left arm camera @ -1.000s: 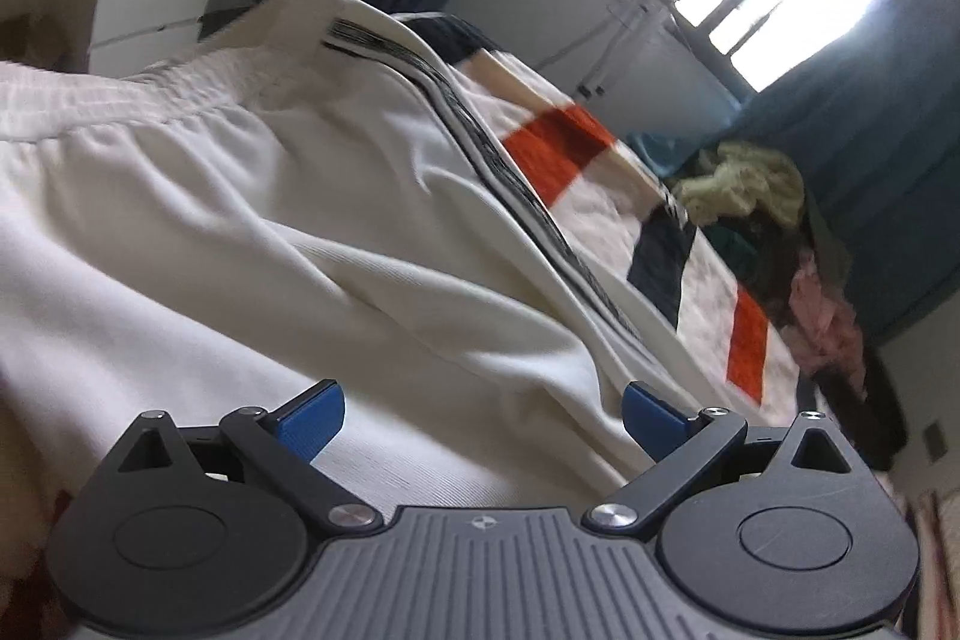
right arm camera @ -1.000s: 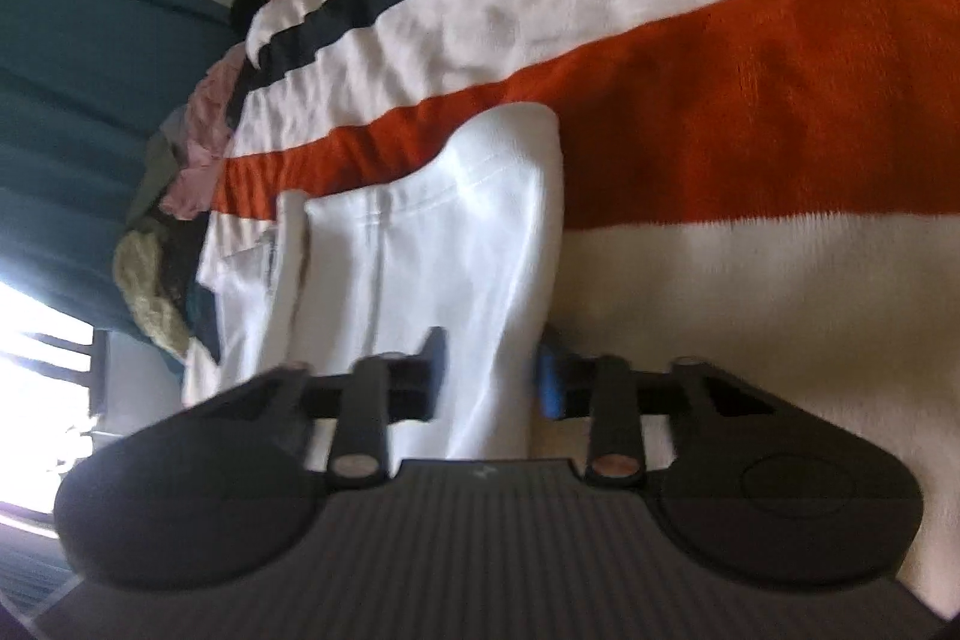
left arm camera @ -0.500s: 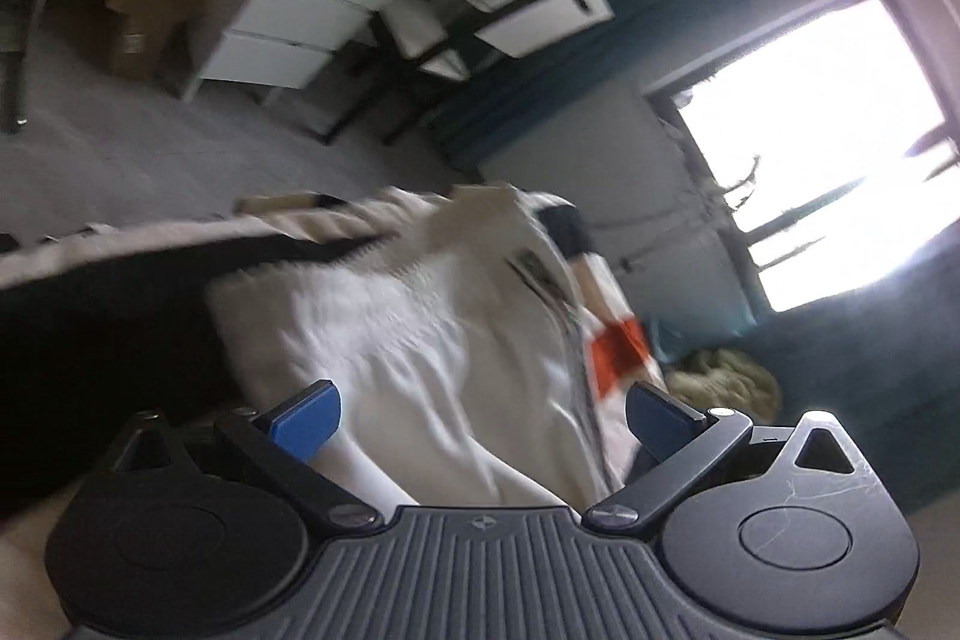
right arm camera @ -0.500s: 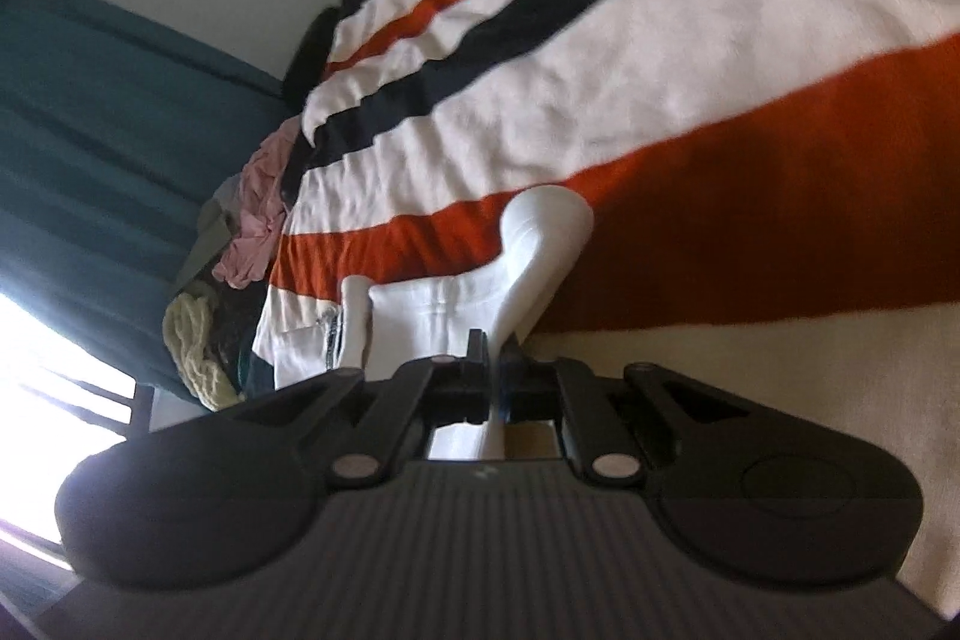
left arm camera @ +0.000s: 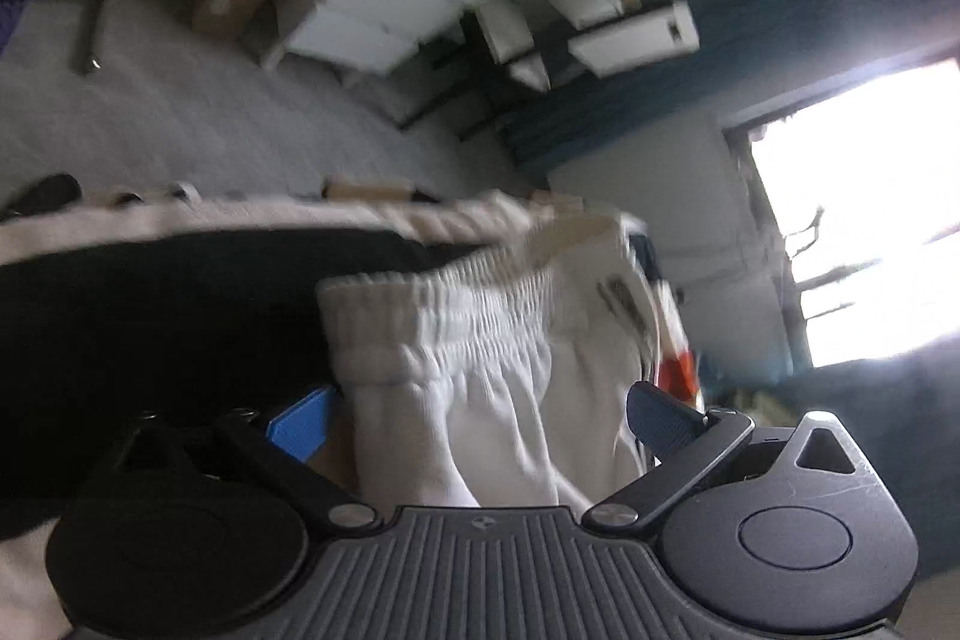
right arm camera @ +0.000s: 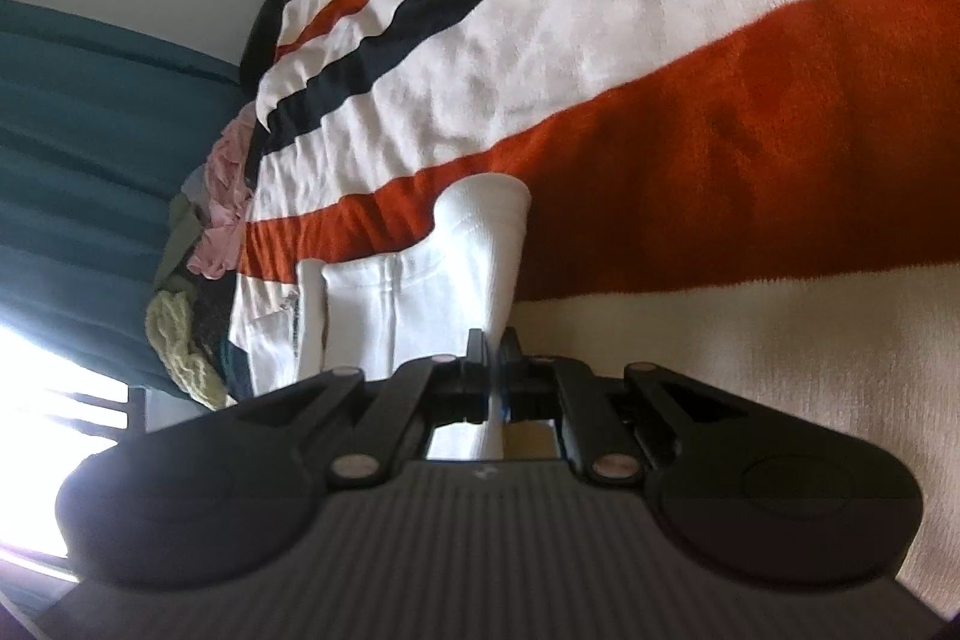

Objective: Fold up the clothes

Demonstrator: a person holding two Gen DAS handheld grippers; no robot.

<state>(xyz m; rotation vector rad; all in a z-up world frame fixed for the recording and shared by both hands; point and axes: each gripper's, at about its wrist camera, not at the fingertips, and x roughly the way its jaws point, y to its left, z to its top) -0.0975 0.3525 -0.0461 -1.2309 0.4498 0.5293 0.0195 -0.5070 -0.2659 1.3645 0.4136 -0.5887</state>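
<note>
R tool (right arm camera: 493, 370) now clamped on trousers (right arm camera: 420, 304)

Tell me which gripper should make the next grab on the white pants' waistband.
Left. The left gripper is open, its blue fingers straddling the elastic waistband. The right gripper is shut on the white pants at the other end, over the striped blanket, so it's occupied.

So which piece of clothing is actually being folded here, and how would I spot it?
Find the striped blanket of cream, black and orange bands covering the bed. On it lies a pair of white trousers, one edge pinched in the right hand-held gripper. Unlike the crumpled pink and yellow-green laundry pile by the teal curtain, it is plain white with a gathered elastic waistband.
</note>
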